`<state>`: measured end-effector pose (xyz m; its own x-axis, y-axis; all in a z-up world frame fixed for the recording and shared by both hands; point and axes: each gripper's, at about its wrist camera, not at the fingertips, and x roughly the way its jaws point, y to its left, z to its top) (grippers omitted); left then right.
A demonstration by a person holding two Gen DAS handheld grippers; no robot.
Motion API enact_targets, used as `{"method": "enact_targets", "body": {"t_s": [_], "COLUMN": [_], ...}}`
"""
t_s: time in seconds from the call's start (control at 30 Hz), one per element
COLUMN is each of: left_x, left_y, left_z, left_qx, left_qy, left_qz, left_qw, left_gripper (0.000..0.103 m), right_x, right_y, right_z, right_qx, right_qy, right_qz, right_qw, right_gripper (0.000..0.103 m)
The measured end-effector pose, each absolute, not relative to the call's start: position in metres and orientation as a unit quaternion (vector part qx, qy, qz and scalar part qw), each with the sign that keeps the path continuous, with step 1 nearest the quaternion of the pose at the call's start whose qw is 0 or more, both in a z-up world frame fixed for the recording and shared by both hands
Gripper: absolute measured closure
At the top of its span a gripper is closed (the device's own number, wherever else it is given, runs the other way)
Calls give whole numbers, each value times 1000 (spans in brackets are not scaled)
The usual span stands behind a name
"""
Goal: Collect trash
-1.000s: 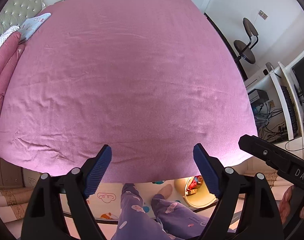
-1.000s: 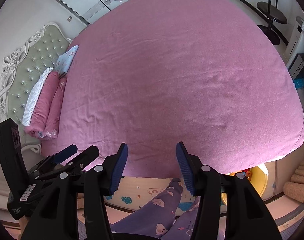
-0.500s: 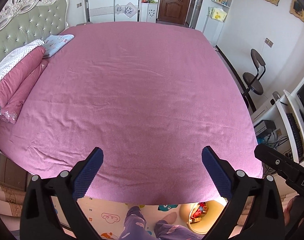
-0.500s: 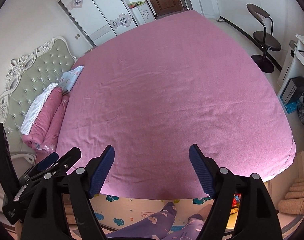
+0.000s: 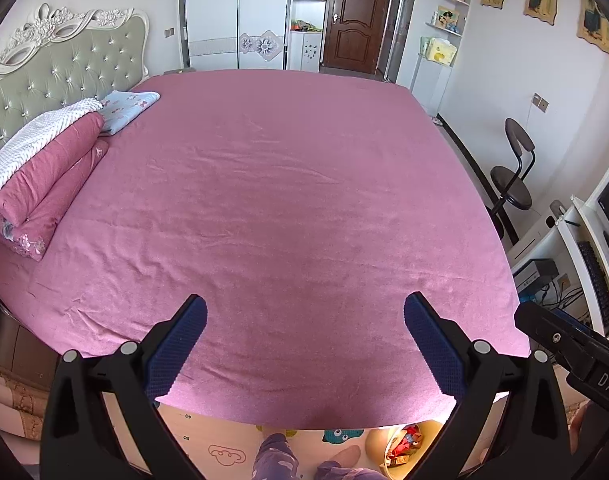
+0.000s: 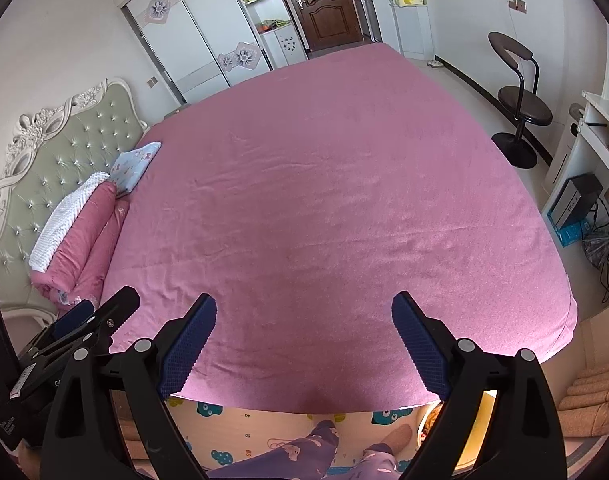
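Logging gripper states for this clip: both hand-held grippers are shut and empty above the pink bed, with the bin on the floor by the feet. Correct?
Not quite. Both wrist views show the left hand-held gripper and right hand-held gripper wide open, not shut. They are empty above the bed, bin by the feet.

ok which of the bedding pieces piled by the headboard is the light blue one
The small printed pillow, lying flat at the far end of the pile. The folded quilt is pink, and the textured blanket on it is white.
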<state>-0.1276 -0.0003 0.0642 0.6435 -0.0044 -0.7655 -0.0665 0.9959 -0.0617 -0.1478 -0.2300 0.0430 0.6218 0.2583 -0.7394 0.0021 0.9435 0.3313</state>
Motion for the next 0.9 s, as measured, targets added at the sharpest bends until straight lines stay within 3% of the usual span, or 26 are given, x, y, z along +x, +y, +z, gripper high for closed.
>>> {"method": "enact_targets", "body": {"t_s": [0.9], "left_x": [-125], "left_y": [4], "left_z": [60], "left_qx": [-46], "left_qy": [435], "left_qz": [27], "left_qw": [899], "left_gripper": [4], "right_x": [-152], "right_y": [-236], "right_z": [42], "right_qx": [158], "right_qy": [430], "right_qz": [69], "right_qw": [886], "right_gripper": [16]}}
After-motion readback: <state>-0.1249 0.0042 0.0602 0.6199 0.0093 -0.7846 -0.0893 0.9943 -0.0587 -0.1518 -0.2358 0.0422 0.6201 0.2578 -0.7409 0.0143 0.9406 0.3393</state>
